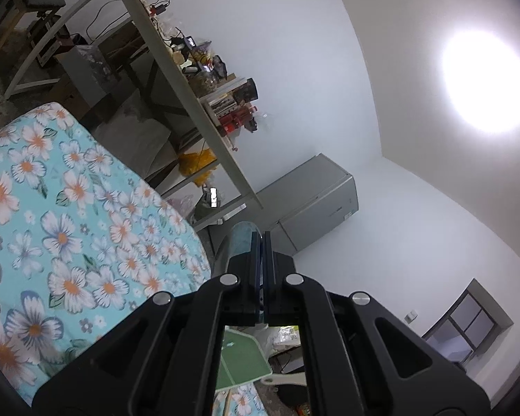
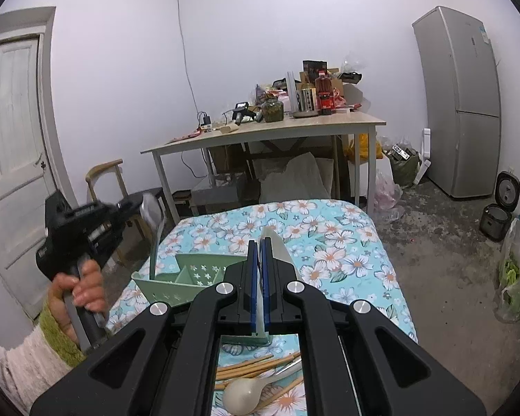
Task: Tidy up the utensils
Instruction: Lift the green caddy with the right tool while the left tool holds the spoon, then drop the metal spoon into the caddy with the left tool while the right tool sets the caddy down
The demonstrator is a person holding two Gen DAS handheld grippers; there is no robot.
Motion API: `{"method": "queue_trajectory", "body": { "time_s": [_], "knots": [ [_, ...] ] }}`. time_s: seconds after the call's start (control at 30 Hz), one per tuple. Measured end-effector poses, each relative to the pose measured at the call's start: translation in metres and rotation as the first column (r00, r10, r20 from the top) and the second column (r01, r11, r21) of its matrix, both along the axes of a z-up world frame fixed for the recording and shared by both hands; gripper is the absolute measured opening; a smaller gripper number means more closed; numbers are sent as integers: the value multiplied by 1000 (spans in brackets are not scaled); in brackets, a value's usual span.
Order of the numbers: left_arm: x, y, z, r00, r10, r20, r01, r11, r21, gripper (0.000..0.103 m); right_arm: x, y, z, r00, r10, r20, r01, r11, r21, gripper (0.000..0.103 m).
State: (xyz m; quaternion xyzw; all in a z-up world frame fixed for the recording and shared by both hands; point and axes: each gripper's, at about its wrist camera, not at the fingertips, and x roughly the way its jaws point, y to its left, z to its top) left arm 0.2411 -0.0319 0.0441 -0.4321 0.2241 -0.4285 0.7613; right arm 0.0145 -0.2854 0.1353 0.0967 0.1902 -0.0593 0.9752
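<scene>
From the left wrist, the left gripper (image 1: 262,239) is clamped on a pale spoon (image 1: 241,239) beside the floral cloth (image 1: 69,208). From the right wrist, the right gripper (image 2: 259,246) pinches a knife (image 2: 277,246) above the green utensil holder (image 2: 176,277); chopsticks (image 2: 246,367) and a cream spoon (image 2: 242,395) lie below.

Beyond the green organizer (image 2: 187,275), the floral cloth (image 2: 329,239) lies bare; chopsticks (image 2: 249,367) and spoon (image 2: 246,393) crowd the near edge.

Matt green plastic caddy (image 2: 176,277), wooden chopsticks (image 2: 246,369), a glossy spoon (image 2: 242,395), floral cloth (image 2: 329,242).
</scene>
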Motion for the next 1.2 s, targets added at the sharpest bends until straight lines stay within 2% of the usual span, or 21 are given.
{"method": "queue_trajectory", "body": {
  "time_s": [0.2,0.3,0.5,0.63,0.7,0.87,1.03,1.2],
  "knots": [
    [-11,9,-3,1000,16,1,-16,999,38,1,-6,1,16,999,3,47,-3,1000,5,3],
    [-18,15,-1,999,29,12,-30,998,61,9,-10,4,24,997,8,76,-8,1000,0,3],
    [-36,28,8,997,51,50,-57,992,110,16,-10,9,41,991,36,129,-36,999,2,3],
    [-51,35,15,994,67,83,-82,979,186,24,-3,10,51,983,71,168,-76,997,20,3],
    [-59,37,17,992,71,101,-93,967,238,31,2,11,55,979,91,182,-98,995,33,3],
    [-79,42,12,988,81,133,-127,914,385,49,23,10,59,972,143,184,-161,983,88,3],
    [-100,48,4,979,83,184,-167,847,505,60,31,15,56,971,174,166,-195,973,120,3],
    [-113,47,-2,976,47,212,-164,801,575,67,43,17,48,973,190,132,-209,966,150,3]
  ]
}}
